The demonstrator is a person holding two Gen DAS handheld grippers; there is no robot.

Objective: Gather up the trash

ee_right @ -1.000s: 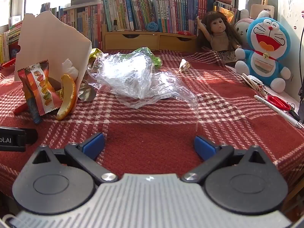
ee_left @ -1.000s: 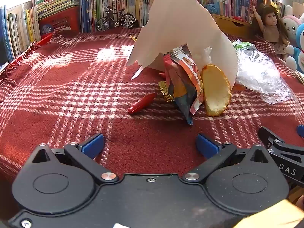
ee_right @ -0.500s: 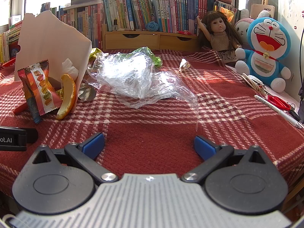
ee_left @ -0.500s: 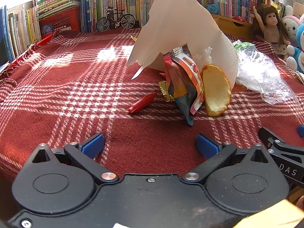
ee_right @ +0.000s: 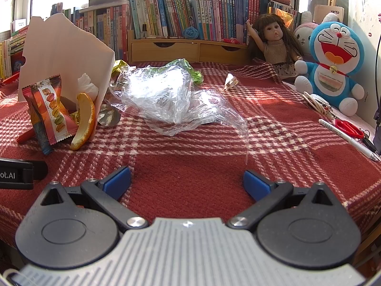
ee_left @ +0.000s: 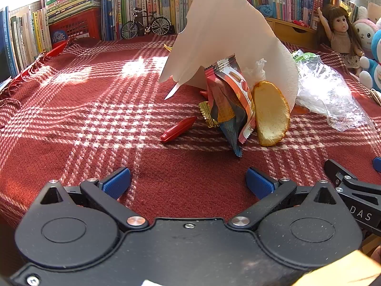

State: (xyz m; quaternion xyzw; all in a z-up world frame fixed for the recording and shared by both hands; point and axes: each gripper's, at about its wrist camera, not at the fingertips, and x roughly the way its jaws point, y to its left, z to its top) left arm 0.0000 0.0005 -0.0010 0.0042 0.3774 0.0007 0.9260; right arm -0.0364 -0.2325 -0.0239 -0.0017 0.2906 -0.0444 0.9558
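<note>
The trash sits in a loose heap on the red plaid cloth (ee_left: 100, 124) that covers the table: a snack wrapper (ee_left: 232, 100) printed with macarons leans upright against a piece of orange peel (ee_left: 271, 114), both propped at the mouth of a torn white paper bag (ee_left: 228, 38) that stands open toward the cameras; inside it a crumpled white tissue (ee_right: 87, 84) shows (little else of its contents can be made out); a gold foil scrap (ee_left: 206, 114) peeks from behind the wrapper, and a small red stick-shaped piece (ee_left: 178, 128) lies flat just to the left of the heap; to the right a crumpled clear plastic bag (ee_right: 166, 95) sprawls near the paper bag, with a green wrapper (ee_right: 190, 69) behind it and a small folded scrap (ee_right: 230, 81) farther off; the left tongs (ee_left: 188, 182) are spread wide, holding nothing, their blue pads (ee_left: 116, 182) low over bare cloth short of the heap; the right tongs (ee_right: 187, 182) are likewise spread wide and empty, aimed toward the plastic bag; beyond stand a row of books (ee_right: 181, 12), a doll (ee_right: 273, 40) and a blue plush toy (ee_right: 335, 62).
</note>
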